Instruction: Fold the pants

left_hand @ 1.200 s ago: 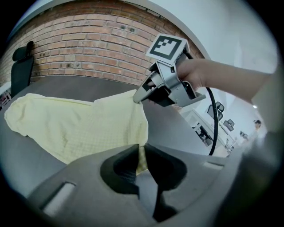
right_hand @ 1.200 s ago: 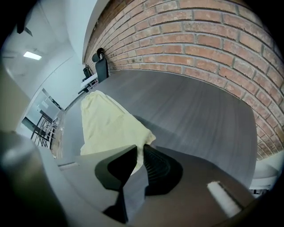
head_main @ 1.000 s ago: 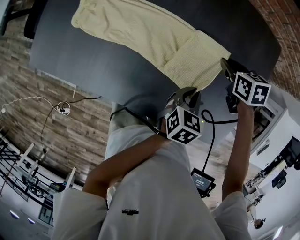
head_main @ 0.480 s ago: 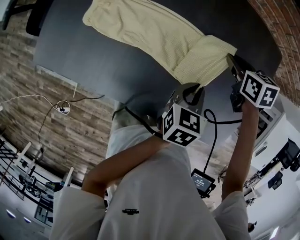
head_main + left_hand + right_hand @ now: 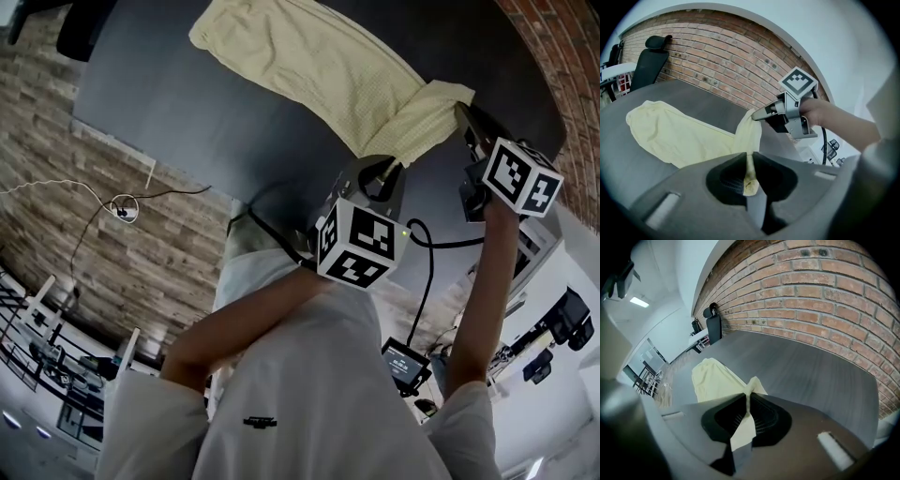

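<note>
Gripping the near end of the pale yellow pants (image 5: 319,70), the left tool (image 5: 382,171) and the right tool (image 5: 462,114) each have their jaws closed on a pinch of cloth; that end is raised above the dark desk (image 5: 187,122), the rest lying flat on it.

White shirt (image 5: 309,403); left gripper (image 5: 387,167) and right gripper (image 5: 462,112) carry black-and-white marker cubes (image 5: 361,242).

A dark grey table (image 5: 178,112) is carrying pale yellow pants (image 5: 309,66), which are lying stretched out flat along its top beside the brick wall (image 5: 825,291), the end nearer that wall hanging clear of the surface.
</note>
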### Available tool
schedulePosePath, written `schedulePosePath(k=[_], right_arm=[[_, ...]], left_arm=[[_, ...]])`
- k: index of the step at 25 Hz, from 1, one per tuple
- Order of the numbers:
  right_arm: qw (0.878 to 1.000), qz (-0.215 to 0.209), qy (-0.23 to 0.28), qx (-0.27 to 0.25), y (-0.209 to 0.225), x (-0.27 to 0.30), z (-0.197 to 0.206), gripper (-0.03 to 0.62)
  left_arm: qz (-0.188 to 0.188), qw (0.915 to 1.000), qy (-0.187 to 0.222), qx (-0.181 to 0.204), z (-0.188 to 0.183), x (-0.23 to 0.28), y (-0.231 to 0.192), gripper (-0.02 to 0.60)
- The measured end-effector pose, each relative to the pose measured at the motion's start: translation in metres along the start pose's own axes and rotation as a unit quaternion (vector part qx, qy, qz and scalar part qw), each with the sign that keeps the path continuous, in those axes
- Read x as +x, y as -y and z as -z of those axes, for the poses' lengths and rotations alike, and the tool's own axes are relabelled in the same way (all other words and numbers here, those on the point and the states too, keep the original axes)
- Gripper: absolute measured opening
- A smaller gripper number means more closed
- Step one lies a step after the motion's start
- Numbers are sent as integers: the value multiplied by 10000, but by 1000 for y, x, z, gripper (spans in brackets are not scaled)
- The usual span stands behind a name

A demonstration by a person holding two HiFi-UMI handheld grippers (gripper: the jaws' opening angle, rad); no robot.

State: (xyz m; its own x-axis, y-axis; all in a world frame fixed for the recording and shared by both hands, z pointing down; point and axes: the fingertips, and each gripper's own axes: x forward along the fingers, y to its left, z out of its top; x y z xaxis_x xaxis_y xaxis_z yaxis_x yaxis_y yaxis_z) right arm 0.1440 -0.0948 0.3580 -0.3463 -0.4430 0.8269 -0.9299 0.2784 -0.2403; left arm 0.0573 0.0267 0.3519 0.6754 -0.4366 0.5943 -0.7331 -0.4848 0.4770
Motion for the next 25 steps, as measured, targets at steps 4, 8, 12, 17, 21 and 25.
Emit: schedulePosePath(k=[4, 8, 12, 17, 21, 25], right_arm=[[10000, -73, -31, -12, -13, 13, -12, 38], [9999, -116, -79, 58, -22, 31, -21, 40], [9994, -246, -136, 196, -36, 55, -27, 43], [9982, -368, -271, 380, -49, 84, -24, 48], [9978, -372, -351, 431, -56, 106, -19, 63], [9970, -416, -350, 557, -62, 120, -17, 93]], left_arm=[[-103, 9999, 25, -85, -7, -6, -22, 43], [-183, 9997, -29, -136, -10, -6, -44, 44], [-311, 9992, -147, -197, -6, -7, -71, 43], [-507, 9974, -493, -127, 13, 0, -105, 44], [-694, 9950, -711, -30, 27, 6, -130, 46], [-822, 9918, -973, 56, 39, 11, -150, 60]])
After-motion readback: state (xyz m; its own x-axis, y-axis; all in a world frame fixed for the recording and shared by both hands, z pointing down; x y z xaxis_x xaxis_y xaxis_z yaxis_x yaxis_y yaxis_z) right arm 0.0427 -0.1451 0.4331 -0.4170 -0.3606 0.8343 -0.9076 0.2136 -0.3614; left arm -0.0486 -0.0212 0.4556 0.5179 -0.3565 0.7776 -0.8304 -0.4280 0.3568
